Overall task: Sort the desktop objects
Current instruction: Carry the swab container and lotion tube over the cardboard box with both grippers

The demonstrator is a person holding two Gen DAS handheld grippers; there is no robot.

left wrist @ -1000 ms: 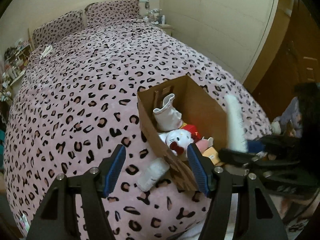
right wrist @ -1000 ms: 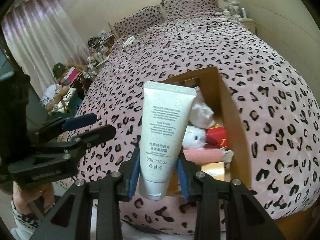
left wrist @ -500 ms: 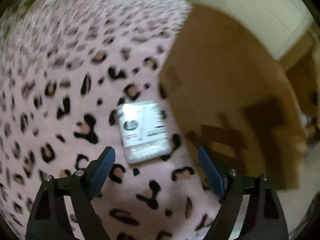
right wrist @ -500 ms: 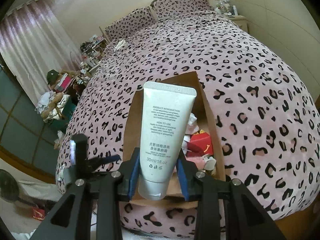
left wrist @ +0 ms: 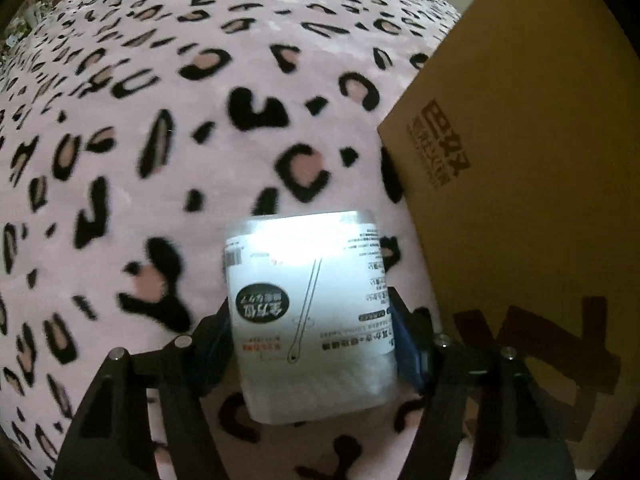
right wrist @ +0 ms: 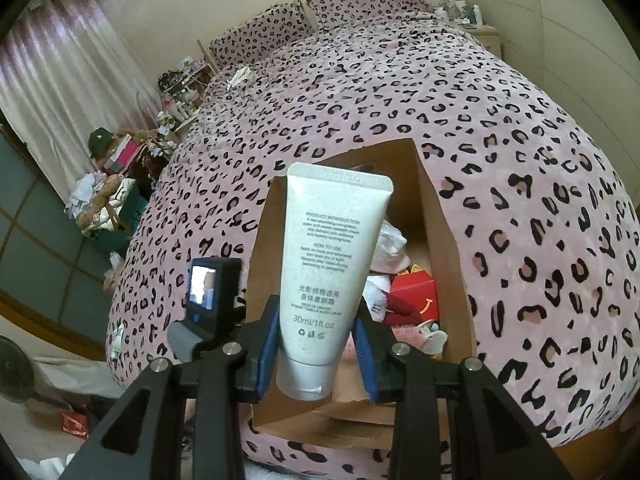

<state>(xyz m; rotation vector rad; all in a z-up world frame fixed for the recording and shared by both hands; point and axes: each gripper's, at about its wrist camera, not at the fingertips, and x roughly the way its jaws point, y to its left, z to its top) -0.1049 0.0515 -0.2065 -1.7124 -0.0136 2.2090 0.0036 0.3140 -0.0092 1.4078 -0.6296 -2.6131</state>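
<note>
My left gripper [left wrist: 312, 344] is low over the bed with its blue pads against both sides of a white pack of cotton swabs [left wrist: 308, 312], which lies on the pink leopard bedspread [left wrist: 160, 120] beside the outer wall of the cardboard box [left wrist: 520, 200]. My right gripper [right wrist: 316, 344] is shut on a white cream tube [right wrist: 328, 276], held upright, cap down, above the near end of the open box [right wrist: 440, 216]. The box holds a white plush, a red carton [right wrist: 416, 300] and a pink item.
The bed has two leopard pillows [right wrist: 312, 12] at its head and a nightstand [right wrist: 480, 32] with bottles. Clutter and boxes [right wrist: 116, 200] stand on the floor at the left by the curtain. The left gripper's camera body [right wrist: 208, 296] sits left of the box.
My left gripper dropped to the bedspread and closed in on the cotton swab pack. My right gripper rose and moved over the box with the tube.
</note>
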